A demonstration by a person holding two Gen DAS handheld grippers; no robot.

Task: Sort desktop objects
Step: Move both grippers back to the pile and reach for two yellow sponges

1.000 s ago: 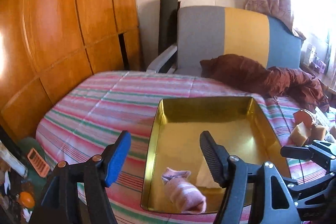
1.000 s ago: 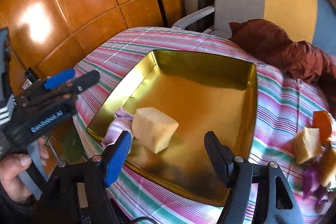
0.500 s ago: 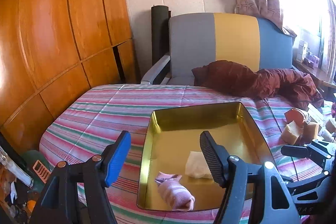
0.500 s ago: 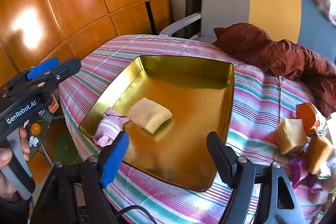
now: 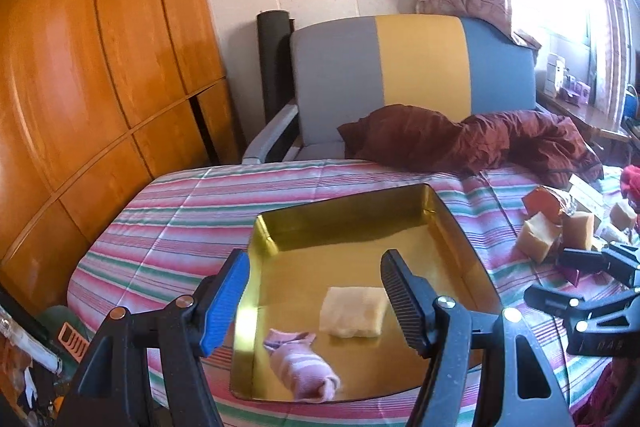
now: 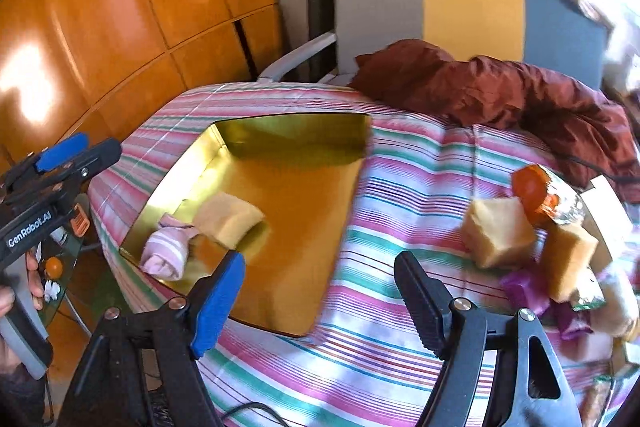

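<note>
- A gold tray (image 5: 460, 239) sits on a striped worktop (image 5: 192, 211), seen from 2 wrist cameras.
- Inside the tray, near its front-left corner, lie a rolled pink sock (image 5: 306, 373) and a pale yellow sponge (image 5: 354, 311). They lie just beside each other; whether they touch is unclear.
- The left tool (image 5: 316, 301) hovers over the tray's near end, its jaws spread wide with nothing between them.
- The right tool (image 6: 320, 301) is also open and empty. It hangs above the bare cloth between the tray and a loose heap at the right.
- That heap holds 2 more sponge blocks (image 6: 498, 233), an orange-capped item (image 6: 532, 193) and purple wrapping (image 6: 524, 289), all outside the tray.
- Judged from this, 2 items are sorted and the step in hand is reaching for a next one.
- The next move likely calls for the right tool to go right and down, straddle the nearest block, and close gently, since the sponge looks soft.
</note>
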